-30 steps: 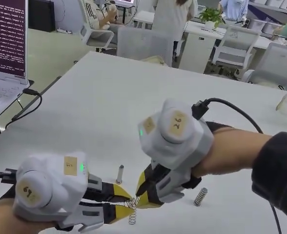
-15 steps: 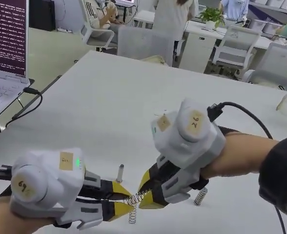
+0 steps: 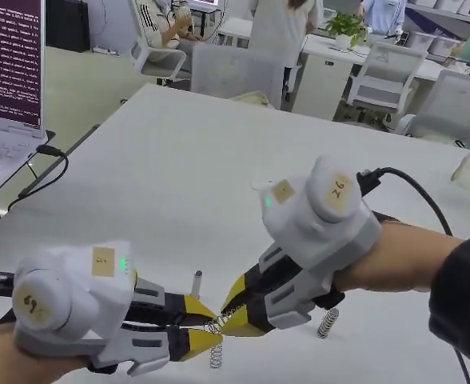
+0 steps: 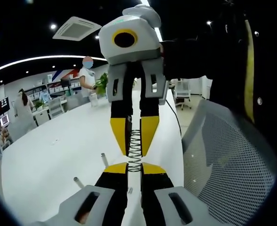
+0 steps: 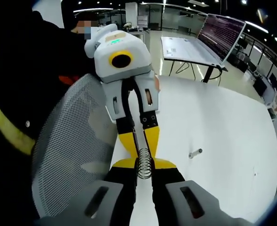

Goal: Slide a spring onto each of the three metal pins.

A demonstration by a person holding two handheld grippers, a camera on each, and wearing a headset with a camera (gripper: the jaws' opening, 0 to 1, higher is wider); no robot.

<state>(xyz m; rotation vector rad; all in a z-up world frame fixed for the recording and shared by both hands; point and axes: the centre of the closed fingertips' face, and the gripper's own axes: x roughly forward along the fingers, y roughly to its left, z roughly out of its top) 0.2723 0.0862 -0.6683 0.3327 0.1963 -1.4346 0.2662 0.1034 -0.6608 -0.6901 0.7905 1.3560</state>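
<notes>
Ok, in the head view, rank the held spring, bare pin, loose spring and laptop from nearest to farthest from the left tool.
1. held spring, gripped by the left tool
2. bare pin, just behind the tips
3. loose spring, off to the right
4. laptop, far left

One silver wire coil spring is off the white tabletop, stretched nearly level. One end is pinched in the left gripper jaws, the other in the right gripper jaws. Second coil spring stands upright just below it, third coil spring sits tilted further right, and a short grey metal pin stands upright and bare just behind.
</notes>
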